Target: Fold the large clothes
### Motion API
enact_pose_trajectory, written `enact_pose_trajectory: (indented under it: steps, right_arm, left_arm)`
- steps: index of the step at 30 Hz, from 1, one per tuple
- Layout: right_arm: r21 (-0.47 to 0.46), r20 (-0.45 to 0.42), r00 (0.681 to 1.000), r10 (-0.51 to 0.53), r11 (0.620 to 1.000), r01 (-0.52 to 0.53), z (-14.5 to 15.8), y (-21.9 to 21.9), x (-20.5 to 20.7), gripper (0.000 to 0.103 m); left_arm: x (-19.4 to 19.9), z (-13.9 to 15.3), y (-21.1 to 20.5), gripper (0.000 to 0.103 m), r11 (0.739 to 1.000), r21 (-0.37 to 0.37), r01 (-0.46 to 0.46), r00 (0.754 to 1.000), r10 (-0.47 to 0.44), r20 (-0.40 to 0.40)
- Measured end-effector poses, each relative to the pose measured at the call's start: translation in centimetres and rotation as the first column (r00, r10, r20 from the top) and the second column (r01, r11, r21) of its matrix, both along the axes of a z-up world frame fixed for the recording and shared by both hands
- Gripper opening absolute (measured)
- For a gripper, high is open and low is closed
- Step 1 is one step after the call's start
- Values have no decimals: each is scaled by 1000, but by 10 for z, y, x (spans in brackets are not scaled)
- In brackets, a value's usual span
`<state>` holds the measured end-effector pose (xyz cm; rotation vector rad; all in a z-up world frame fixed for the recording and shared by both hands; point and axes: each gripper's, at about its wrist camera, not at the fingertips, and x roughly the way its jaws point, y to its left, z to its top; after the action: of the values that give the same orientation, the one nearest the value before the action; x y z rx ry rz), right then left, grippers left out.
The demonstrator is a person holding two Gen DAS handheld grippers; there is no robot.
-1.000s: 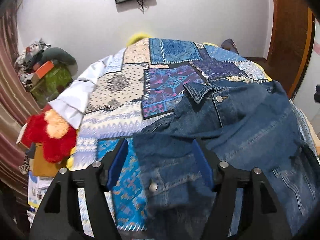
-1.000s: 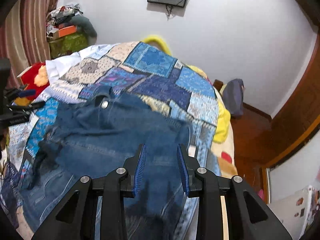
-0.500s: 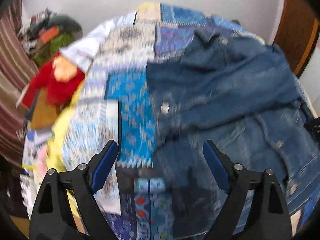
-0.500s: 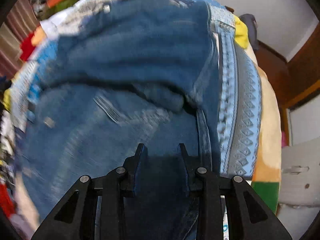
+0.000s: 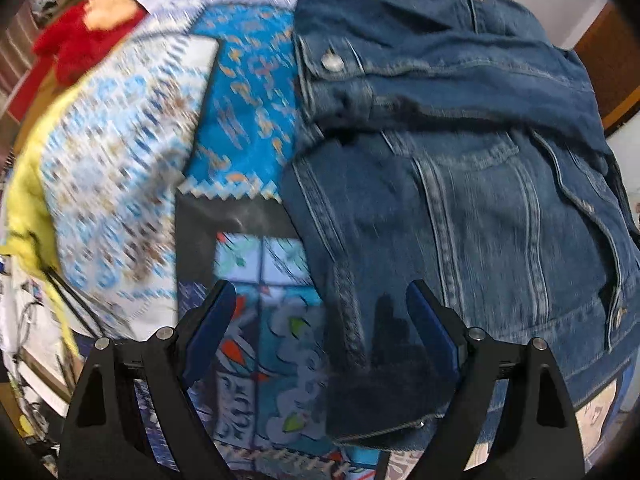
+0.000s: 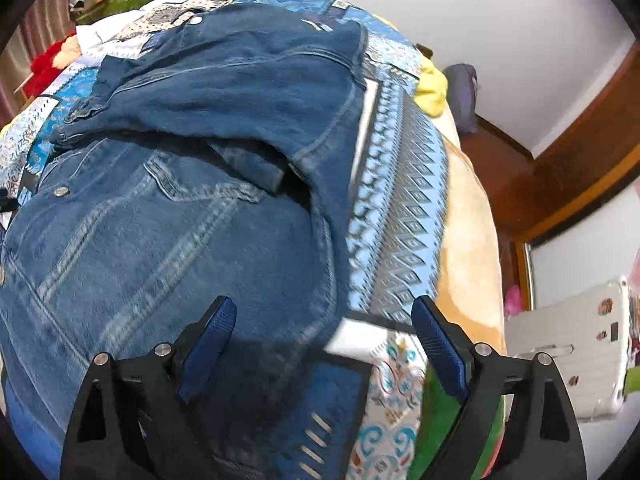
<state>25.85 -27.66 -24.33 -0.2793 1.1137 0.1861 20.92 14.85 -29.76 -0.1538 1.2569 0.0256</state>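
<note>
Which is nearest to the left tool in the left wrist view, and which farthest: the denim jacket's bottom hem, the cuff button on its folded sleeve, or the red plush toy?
From the left tool:
1. Bottom hem of the denim jacket, right between the open fingers, toward the right one.
2. Cuff button, farther up the bed, near the middle.
3. Red plush toy, at the far upper left edge.

bare quilt [image 5: 248, 92] left of jacket [image 5: 460, 208]

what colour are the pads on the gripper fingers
Dark blue pads on black fingers, clearest in the right wrist view.
</note>
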Motion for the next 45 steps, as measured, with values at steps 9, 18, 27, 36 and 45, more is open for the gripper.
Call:
enact_pose_trajectory:
  steps: [9, 18, 27, 36, 45]
  right_arm:
    - [265, -101, 995, -23, 963, 49, 19, -13, -15, 89]
    - [458, -201, 977, -72, 875, 158, -10, 2, -7, 82]
    - [502, -137, 990, -32, 860, 97, 5, 32, 14, 25]
    - [567, -41, 998, -45, 822, 61, 53, 37, 58, 21]
    - [680, -2, 981, -192, 720, 142, 89, 19, 165, 20]
  left_arm:
    - [-11, -40, 9, 88, 966, -230, -117, 991, 100, -84]
    - [-8, -47, 8, 62, 910, -382, -159, 987, 158, -33]
    - [21, -3, -24, 12, 970, -231, -79, 995, 92, 45]
    - [44, 107, -45, 12, 979, -201, 17, 954, 44, 297]
    - [155, 135, 10, 12, 973, -191, -129, 917, 191, 350]
